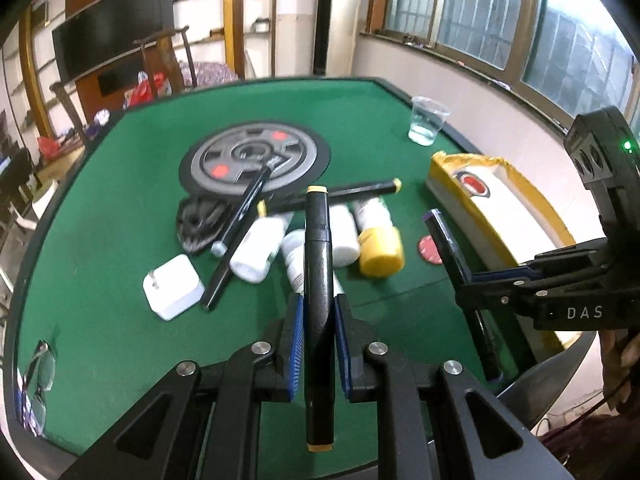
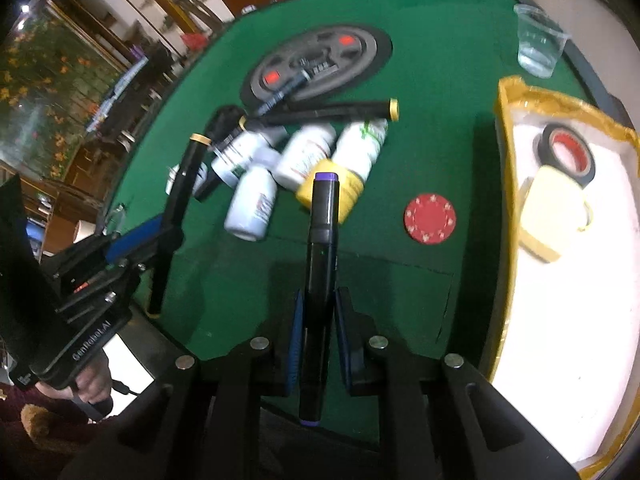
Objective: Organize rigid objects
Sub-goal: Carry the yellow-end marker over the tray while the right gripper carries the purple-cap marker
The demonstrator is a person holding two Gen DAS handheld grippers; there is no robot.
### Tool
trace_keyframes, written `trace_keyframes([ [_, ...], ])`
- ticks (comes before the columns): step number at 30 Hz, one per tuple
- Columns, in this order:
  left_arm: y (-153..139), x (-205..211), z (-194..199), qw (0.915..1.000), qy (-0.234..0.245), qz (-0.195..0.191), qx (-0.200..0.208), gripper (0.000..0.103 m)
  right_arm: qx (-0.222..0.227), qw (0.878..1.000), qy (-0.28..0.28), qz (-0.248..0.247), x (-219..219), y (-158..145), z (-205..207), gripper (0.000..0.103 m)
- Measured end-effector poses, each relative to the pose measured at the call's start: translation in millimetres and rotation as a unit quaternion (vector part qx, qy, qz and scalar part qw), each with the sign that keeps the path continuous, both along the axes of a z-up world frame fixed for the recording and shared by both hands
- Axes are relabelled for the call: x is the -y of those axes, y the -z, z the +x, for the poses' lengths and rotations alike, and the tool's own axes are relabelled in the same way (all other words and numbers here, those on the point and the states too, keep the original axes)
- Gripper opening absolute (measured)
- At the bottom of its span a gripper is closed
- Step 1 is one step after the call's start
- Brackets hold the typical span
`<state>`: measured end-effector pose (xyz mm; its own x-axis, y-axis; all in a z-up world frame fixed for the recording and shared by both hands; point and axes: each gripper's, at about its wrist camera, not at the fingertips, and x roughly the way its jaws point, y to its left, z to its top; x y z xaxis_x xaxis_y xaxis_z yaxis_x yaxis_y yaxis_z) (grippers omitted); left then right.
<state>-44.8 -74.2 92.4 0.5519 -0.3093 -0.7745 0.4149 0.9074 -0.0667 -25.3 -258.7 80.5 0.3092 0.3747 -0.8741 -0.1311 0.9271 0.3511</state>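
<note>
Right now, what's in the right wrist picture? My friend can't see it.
The right gripper has its jaws shut on a black marker with purple ends, held above a green table. Past it lie white bottles, a red poker chip and a white tray holding tape rolls.

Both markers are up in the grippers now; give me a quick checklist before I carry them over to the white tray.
1. Left gripper shut on the yellow-capped marker: ok, pads press on both sides of the barrel.
2. Right gripper shut on the purple-capped marker: ok, gripped mid-barrel.
3. Both markers clear of the bottle pile: cannot tell, the tips overlap it in both wrist views.
4. Space in the white tray: ok, its near part is bare; black tape roll and a yellow-edged tape roll sit at the far end.
5. Red chip lies beside the tray: ok, flat on the felt.
6. Water cup: ok, upright, beyond the tray.
</note>
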Motion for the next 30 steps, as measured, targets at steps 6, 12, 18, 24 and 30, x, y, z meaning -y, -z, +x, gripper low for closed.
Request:
trace_keyframes([
  [6, -17.8, 25.3, -4.6, 0.9995, 0.021, -0.002, 0.023, 0.015, 0.021, 0.999, 0.026, 0.024, 23.3, -16.4, -10.5, 0.015],
  [12, -30.0, 60.3, -8.6, 0.9980, 0.050, -0.001, 0.039, 0.015, 0.042, 0.997, 0.057, 0.031, 54.1, -32.2, -23.8, 0.015],
  [18, -35.8, 97.7, -14.0, 0.9958, 0.082, -0.006, 0.040, 0.015, 0.048, 0.994, 0.094, 0.033, 90.2, -38.8, -38.9, 0.015],
  [24, -37.2, 133.5, -18.0, 0.9932, 0.110, -0.009, 0.036, 0.015, 0.050, 0.990, 0.125, 0.034, 124.9, -42.1, -53.4, 0.015],
  [30, -34.8, 166.4, -18.5, 0.9916, 0.126, -0.011, 0.024, 0.015, 0.043, 0.988, 0.146, 0.040, 150.4, -39.1, -60.3, 0.015],
])
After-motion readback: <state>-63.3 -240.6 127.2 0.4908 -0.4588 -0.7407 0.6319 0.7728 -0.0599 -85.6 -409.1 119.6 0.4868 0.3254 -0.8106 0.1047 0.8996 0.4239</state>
